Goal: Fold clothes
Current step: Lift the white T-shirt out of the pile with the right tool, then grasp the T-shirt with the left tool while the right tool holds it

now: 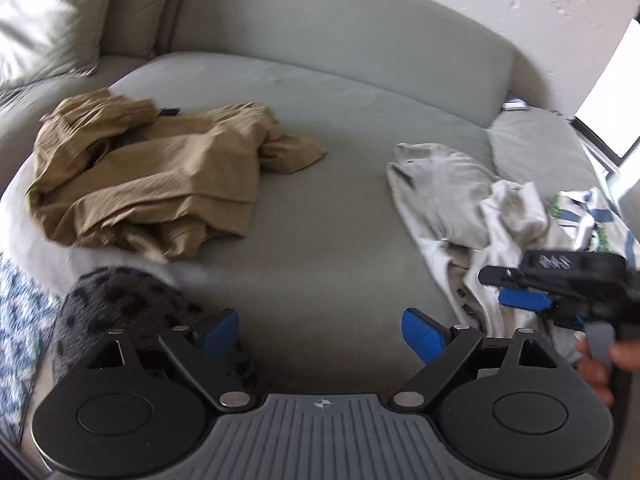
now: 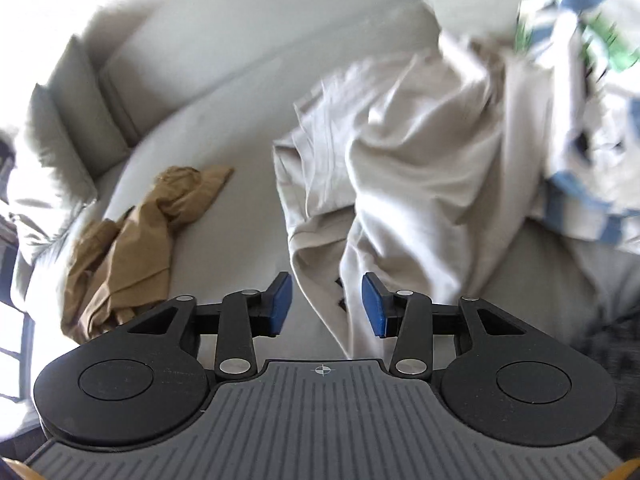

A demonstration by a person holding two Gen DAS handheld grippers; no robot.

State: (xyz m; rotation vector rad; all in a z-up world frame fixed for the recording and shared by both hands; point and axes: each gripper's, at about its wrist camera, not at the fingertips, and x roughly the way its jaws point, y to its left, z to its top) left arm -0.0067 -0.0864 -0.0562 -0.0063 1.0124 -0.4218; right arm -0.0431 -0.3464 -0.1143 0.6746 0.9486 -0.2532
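A crumpled tan garment [image 1: 148,176] lies on the left of the grey sofa seat [image 1: 320,208]; it also shows in the right wrist view [image 2: 132,248]. A pile of pale beige clothes [image 1: 448,196] with a white, blue and green garment [image 1: 588,216] lies on the right. My left gripper [image 1: 320,334] is open and empty over the bare seat between the piles. My right gripper [image 2: 327,306] is open, its pads on either side of a fold of the beige cloth [image 2: 420,168] just ahead. It also shows in the left wrist view [image 1: 520,292] above that pile.
A grey spotted cloth [image 1: 116,304] lies at the seat's front left edge. A sofa backrest [image 1: 340,36] runs behind. Cushions sit at the far left [image 1: 44,24] and right [image 1: 540,148]. A bright window [image 1: 616,96] is at the right.
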